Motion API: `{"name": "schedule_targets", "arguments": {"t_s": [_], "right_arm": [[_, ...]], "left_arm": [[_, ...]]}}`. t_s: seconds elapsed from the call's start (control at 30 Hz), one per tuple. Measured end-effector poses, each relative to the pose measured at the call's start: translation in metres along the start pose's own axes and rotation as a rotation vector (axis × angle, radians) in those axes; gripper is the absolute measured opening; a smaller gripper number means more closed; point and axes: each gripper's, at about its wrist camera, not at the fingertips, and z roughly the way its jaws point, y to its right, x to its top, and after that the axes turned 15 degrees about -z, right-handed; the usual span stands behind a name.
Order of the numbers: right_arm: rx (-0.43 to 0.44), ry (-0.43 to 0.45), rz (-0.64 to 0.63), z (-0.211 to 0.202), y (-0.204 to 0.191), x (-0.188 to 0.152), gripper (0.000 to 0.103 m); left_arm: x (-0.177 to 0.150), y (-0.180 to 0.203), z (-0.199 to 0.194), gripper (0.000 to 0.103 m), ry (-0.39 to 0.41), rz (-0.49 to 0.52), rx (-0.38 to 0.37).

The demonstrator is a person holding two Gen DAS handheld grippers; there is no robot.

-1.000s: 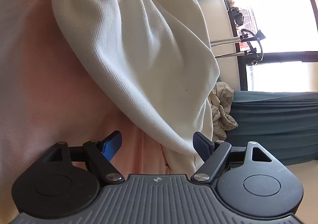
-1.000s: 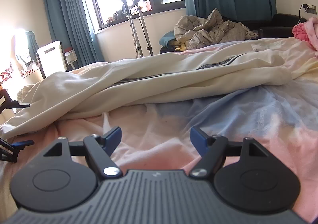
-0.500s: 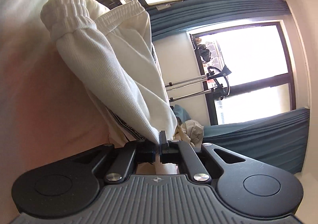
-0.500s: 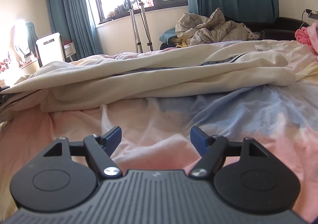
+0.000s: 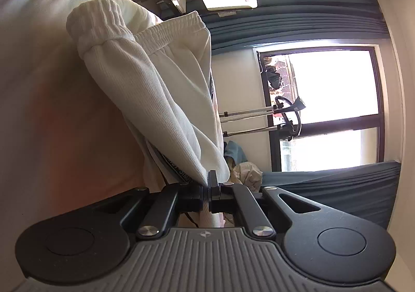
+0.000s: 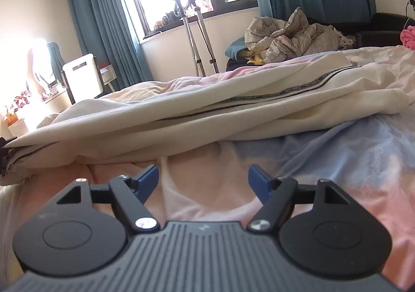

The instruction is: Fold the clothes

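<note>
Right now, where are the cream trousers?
The cream trousers lie stretched across the bed just beyond the open right gripper; at far left, one end is pinched in the left gripper.

Legible text: none. The white trousers (image 5: pixel 160 100) carry a dark side tape (image 6: pixel 272 95) with pale lettering, too small and blurred to read in either view. The left gripper (image 5: pixel 208 188) housing bears a small emblem (image 5: pixel 205 234), with no words.

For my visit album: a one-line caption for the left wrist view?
Left claw shut on the cream ribbed trousers over a pale pink bedsheet.
</note>
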Motion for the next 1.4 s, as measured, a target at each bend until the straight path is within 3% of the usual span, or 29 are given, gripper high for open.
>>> {"name": "schedule_targets", "arguments": {"t_s": [0.17,0.43,0.53,0.57,0.6,0.67,0.97,1.13,1.3,1.4], "right_arm": [[0.021,0.036,0.131,0.050,0.023,0.044,0.077],[-0.080,-0.061,0.348,0.158,0.062,0.077,0.075],[-0.073,-0.039,0.460,0.176,0.082,0.074,0.041],[-0.075,-0.045,0.473,0.179,0.087,0.074,0.022],[-0.079,-0.041,0.475,0.176,0.088,0.075,0.007],[-0.087,-0.031,0.477,0.167,0.090,0.075,0.005],[-0.091,0.044,0.422,0.025,0.054,0.047,0.004],[-0.091,0.080,0.394,-0.051,0.035,0.030,0.004],[-0.073,0.023,0.412,-0.069,0.024,-0.010,0.004],[-0.045,-0.014,0.490,-0.066,0.030,-0.033,0.004]], "left_arm": [[-0.002,0.000,0.002,0.004,0.020,0.040,0.028],[0.011,-0.011,0.012,0.004,0.035,0.050,0.016],[0.014,-0.011,0.016,0.004,0.034,0.068,-0.008],[0.015,-0.009,0.017,0.004,0.037,0.088,-0.015],[0.015,-0.008,0.018,0.004,0.041,0.101,-0.021],[0.015,-0.006,0.018,0.004,0.046,0.104,-0.048],[0.015,-0.001,0.002,0.004,0.069,0.103,-0.109],[0.016,0.005,-0.009,0.004,0.062,0.132,-0.071],[0.011,0.010,-0.017,0.004,0.066,0.196,-0.009],[0.007,0.010,-0.019,0.004,0.057,0.215,0.035]]}}
